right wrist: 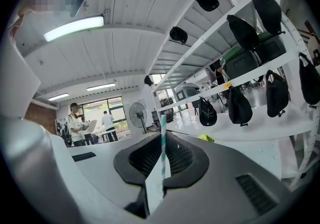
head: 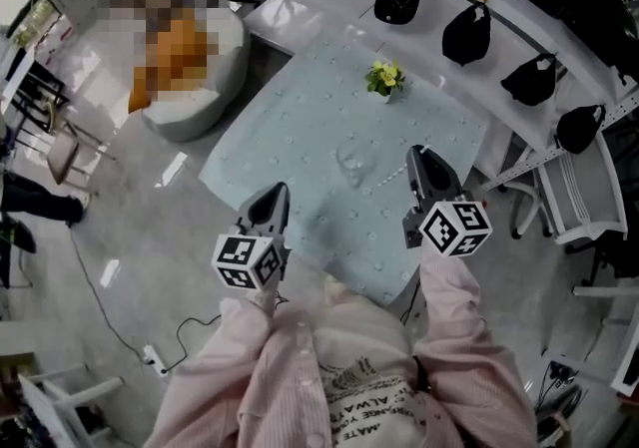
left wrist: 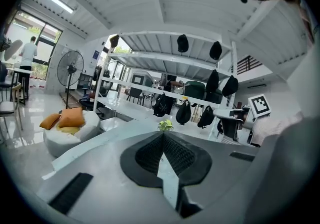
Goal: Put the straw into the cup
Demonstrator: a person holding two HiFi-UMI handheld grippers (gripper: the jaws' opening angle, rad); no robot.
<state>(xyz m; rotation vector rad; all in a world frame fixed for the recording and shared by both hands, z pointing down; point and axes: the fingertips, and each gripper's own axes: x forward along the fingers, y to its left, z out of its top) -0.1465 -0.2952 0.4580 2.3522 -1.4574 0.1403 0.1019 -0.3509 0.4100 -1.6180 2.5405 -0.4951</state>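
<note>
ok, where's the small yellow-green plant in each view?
Head view: small yellow-green plant, upper area, right of centre.
Left gripper view: plant near centre, slightly below mid-height.
Right gripper view: plant right of centre, below mid-height.
Shared landmark: row of hanging black bags behind it.

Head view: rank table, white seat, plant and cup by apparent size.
1. table
2. white seat
3. plant and cup: these look about alike. The cup is clear and its outline is faint, so no ranking between them.
</note>
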